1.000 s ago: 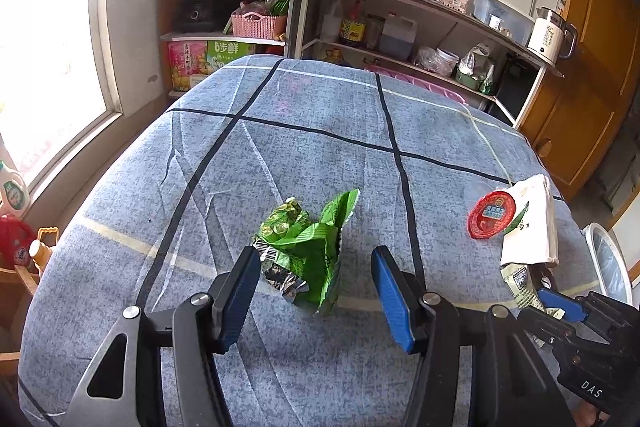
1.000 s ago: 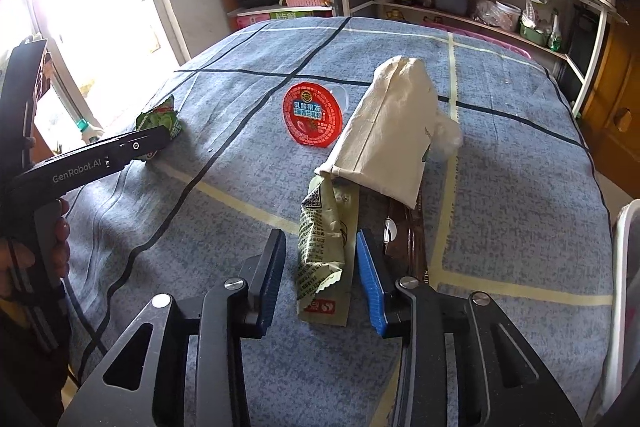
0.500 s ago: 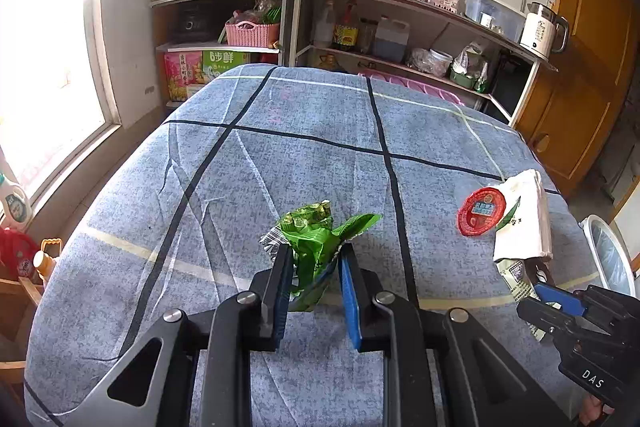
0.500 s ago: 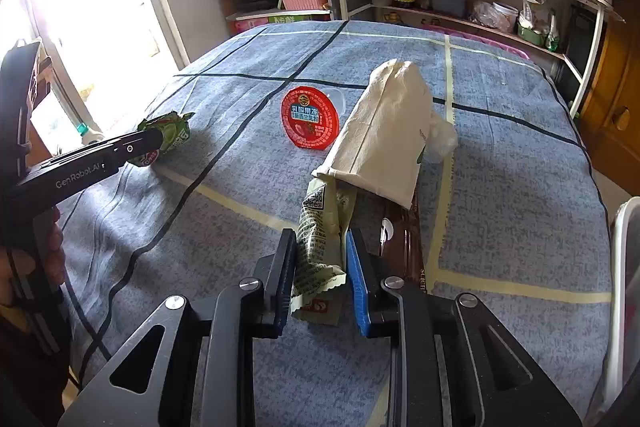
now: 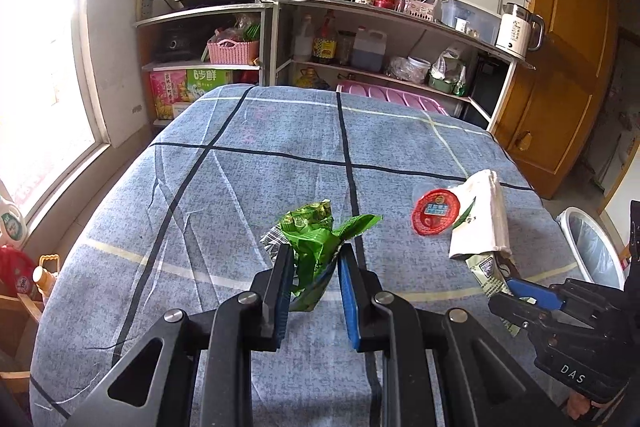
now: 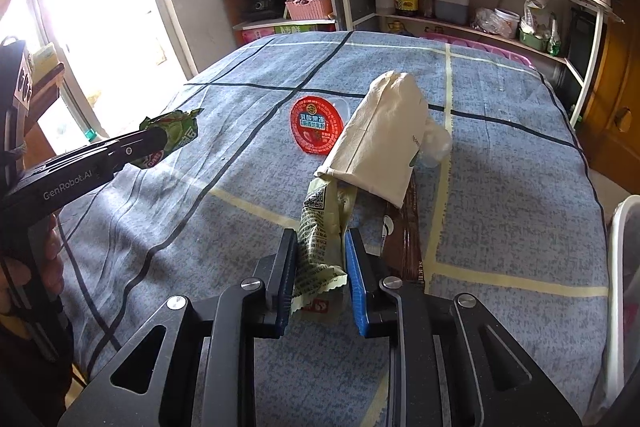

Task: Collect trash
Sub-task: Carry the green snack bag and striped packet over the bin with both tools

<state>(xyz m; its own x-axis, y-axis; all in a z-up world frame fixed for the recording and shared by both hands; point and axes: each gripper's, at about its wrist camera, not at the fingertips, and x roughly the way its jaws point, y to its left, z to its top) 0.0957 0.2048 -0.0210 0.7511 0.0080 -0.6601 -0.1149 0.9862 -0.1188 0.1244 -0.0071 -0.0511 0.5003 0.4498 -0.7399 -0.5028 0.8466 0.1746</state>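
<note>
- Centrally in the left wrist view, the left gripper point(image 5: 313, 267) is seen clamped narrowly on a crumpled green snack wrapper point(image 5: 314, 241), which is pinched between the two blue pads and sticks up past the fingertips above the blue checked tablecloth point(image 5: 248, 195).
- To the right, a red-lidded jelly cup point(image 5: 436, 211) is seen lying on the cloth, just beside a cream cloth bag point(image 5: 482, 217).
- A pale green printed wrapper point(image 5: 489, 273) is seen poking out from under the bag's near end, with its lower end gripped by the right gripper point(image 5: 516, 287).
- A bin with a pale liner point(image 5: 592, 247) is seen past the table's right edge; its contents cannot be made out.
- Next, in the right wrist view, the right gripper point(image 6: 320, 263) is shown closed narrowly on the pale green printed wrapper point(image 6: 320, 227), the pads pressing its sides.
- The wrapper's far end is tucked at the open mouth of the cream cloth bag point(image 6: 380, 139); whether it lies inside or beneath cannot be told.
- A brown packet point(image 6: 404, 247) is partly covered by the bag.
- The red-lidded jelly cup point(image 6: 317, 125) is seen touching the bag's left side.
- At the left, the left gripper point(image 6: 160, 143) is seen holding the green snack wrapper point(image 6: 176, 131) clear of the cloth.
</note>
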